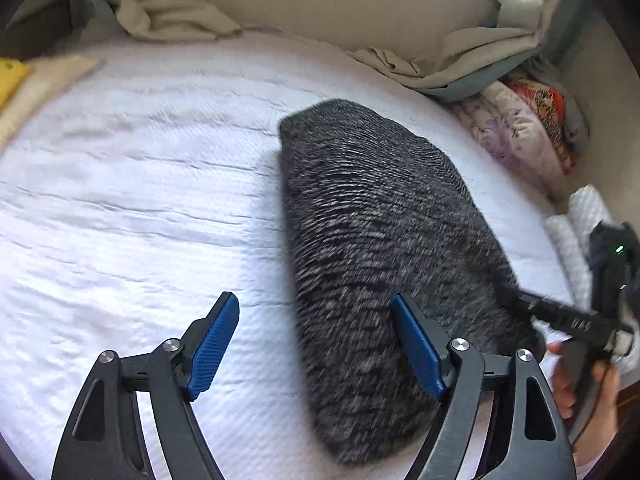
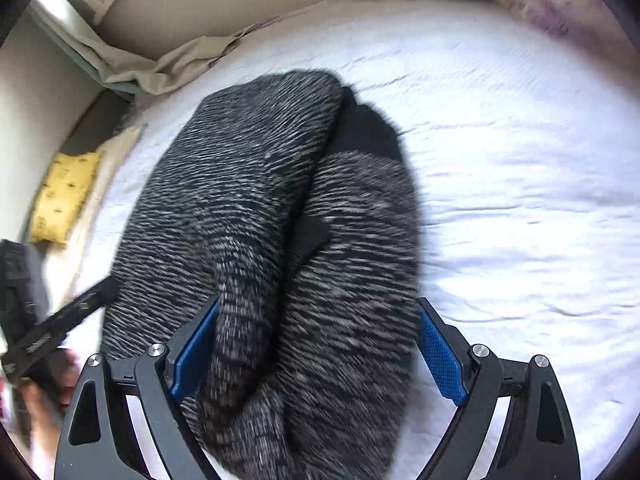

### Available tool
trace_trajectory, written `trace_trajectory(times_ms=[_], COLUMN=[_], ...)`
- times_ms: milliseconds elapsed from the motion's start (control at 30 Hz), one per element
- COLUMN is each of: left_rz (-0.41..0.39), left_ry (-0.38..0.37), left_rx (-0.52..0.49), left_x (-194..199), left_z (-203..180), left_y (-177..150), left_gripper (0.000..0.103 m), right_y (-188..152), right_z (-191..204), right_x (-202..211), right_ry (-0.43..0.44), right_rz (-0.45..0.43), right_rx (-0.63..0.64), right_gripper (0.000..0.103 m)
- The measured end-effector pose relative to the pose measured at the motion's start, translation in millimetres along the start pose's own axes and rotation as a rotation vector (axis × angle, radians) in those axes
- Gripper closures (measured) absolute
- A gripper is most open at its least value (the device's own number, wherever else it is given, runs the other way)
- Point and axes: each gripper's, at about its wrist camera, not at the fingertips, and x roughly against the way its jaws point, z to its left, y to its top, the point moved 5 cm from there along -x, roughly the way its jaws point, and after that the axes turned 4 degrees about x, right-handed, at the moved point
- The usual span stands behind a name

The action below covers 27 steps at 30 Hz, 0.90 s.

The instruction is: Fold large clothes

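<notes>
A dark grey marled knit sweater [image 1: 372, 216] lies folded into a long bundle on the white bedspread [image 1: 132, 184]. My left gripper [image 1: 313, 299] stands open above the sweater's near left edge; its right pad overlaps the knit and its left pad is over bare bedspread. In the right wrist view the sweater [image 2: 256, 184] shows two thick folds with a black lining between them. My right gripper [image 2: 320, 302] stands wide open astride the near end of the bundle, and the knit fills the gap between the pads without being pinched. Each gripper shows at the edge of the other's view, held by a hand.
Crumpled beige sheets [image 1: 172, 16] lie along the headboard. A floral bedding pile [image 1: 520, 128] and rolled white towels [image 1: 576, 236] sit at the bed's right side. A yellow cloth [image 2: 64, 196] lies at the far left edge. Bare bedspread [image 2: 520, 168] stretches right of the sweater.
</notes>
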Motion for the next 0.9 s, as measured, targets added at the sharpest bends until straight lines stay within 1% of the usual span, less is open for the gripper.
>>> trace_trajectory(times_ms=[33,67,133,167,200,233,300,333,367,400,433,467,533,567,600,633,733,800,900], left_rz=[-0.023,-0.047,-0.032,-0.031,-0.044,-0.052,-0.066,-0.097,-0.124,-0.164,-0.189,-0.226,-0.269,-0.286,-0.306,-0.313,-0.310,-0.309,-0.298], left_ry=[0.031,0.078,0.162,0.183,0.205,0.207,0.209,0.232,0.247,0.270,0.282,0.292,0.301,0.303,0.308,0.312,0.328,0.337,0.347], left_rx=[-0.017,-0.053,-0.133,-0.148,-0.154,-0.150,-0.159,-0.187,-0.205,-0.230,-0.244,-0.249,-0.246,-0.242,-0.238,-0.232,-0.192,-0.164,-0.144], left_x=[6,11,5,4,7,13,31,47,57,74,86,105,130,138,147,154,163,166,165], left_z=[0,-3,-9,-11,-14,-16,-23,-28,-33,-39,-43,-47,-51,-53,-54,-53,-44,-35,-24], left_y=[-3,-10,-24,-28,-31,-32,-35,-37,-39,-43,-46,-53,-65,-70,-78,-86,-105,-116,-133], left_gripper=[0.021,0.019,0.018,0.018,0.018,0.018,0.018,0.018,0.018,0.017,0.015,0.011,0.001,0.000,0.000,0.000,0.000,0.000,0.000], right_y=[-2,-4,-9,-11,-14,-16,-10,-11,-13,-19,-26,-35,-49,-63,-66,-78,-97,-114,-132], right_z=[-2,-2,3,4,4,3,14,21,28,38,49,59,81,91,101,110,133,132,130], right_x=[8,14,10,5,2,5,16,33,48,68,85,99,120,132,135,144,152,157,151], right_ry=[-0.033,-0.071,-0.143,-0.164,-0.171,-0.161,-0.143,-0.145,-0.168,-0.216,-0.243,-0.258,-0.271,-0.277,-0.284,-0.298,-0.295,-0.281,-0.293], right_rz=[-0.017,-0.029,-0.014,-0.003,0.002,-0.004,-0.036,-0.068,-0.095,-0.136,-0.171,-0.200,-0.243,-0.269,-0.284,-0.306,-0.331,-0.336,-0.325], right_rx=[0.004,0.024,0.084,0.100,0.094,0.072,0.049,0.064,0.092,0.140,0.178,0.206,0.231,0.240,0.243,0.250,0.239,0.198,0.157], right_gripper=[0.013,0.013,0.013,0.013,0.013,0.013,0.013,0.013,0.013,0.013,0.012,0.011,0.002,0.000,0.000,0.000,0.000,0.000,0.000])
